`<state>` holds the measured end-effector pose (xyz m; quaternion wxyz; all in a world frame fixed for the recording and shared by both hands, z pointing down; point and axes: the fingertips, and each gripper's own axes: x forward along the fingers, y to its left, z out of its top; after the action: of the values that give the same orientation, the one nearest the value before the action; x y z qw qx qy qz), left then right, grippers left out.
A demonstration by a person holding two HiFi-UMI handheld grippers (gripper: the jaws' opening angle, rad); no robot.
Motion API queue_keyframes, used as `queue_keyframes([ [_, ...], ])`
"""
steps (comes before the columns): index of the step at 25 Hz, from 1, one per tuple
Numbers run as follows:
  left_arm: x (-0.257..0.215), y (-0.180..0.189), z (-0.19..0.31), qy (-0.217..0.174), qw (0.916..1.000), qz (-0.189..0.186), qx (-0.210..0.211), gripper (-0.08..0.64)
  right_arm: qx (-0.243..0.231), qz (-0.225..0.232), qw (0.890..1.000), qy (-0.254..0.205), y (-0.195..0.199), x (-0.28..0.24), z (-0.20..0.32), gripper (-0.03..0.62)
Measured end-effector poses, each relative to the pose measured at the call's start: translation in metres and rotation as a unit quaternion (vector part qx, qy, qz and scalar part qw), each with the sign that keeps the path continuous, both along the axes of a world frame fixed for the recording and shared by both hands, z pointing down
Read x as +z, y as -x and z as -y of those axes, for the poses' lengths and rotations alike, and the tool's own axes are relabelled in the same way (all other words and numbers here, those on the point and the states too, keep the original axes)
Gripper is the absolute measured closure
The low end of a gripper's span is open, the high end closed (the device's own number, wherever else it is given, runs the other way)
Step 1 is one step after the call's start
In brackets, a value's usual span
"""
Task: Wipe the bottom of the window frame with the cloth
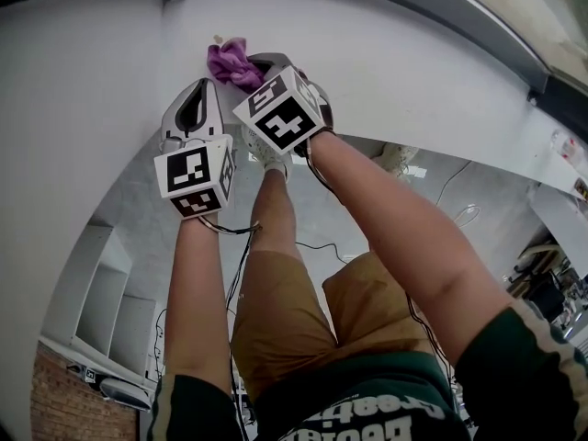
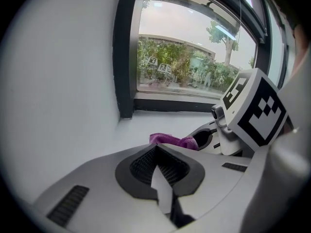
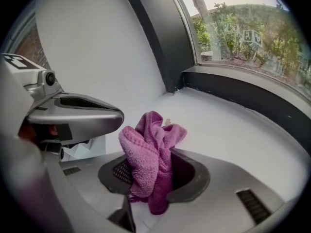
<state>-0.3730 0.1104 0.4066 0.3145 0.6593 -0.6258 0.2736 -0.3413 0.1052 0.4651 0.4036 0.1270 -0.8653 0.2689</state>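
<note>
Clamping a bunched purple cloth (image 3: 148,154), the right gripper (image 3: 154,176) has its jaws shut on the lower folds, so most of the fabric stands up and out past the tips. The cloth is a soft, looped towelling, crumpled into thick rolls, not spread flat. It hangs over the white ledge (image 3: 218,125), near the left corner of the window; whether it touches the ledge is not clear. The bottom rail of the window frame (image 3: 243,93) lies beyond the cloth, on the far side of the ledge. Its long axis runs rightward from the corner where it meets the dark upright (image 3: 160,42). A wipe would therefore likely call for a push forward to the rail, then a sweep to the right along it. The left gripper (image 2: 156,164) sits just to the left of the right one, jaws together on nothing, and the right gripper is the nearer to the rail.
</note>
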Motion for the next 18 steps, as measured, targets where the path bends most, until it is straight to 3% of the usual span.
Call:
queue_keyframes([
  [18, -0.004, -0.076, 0.024, -0.006, 0.9978, -0.001, 0.066, 0.560, 0.061, -0.006, 0.998, -0.004, -0.082, 0.001, 0.017, 0.426],
])
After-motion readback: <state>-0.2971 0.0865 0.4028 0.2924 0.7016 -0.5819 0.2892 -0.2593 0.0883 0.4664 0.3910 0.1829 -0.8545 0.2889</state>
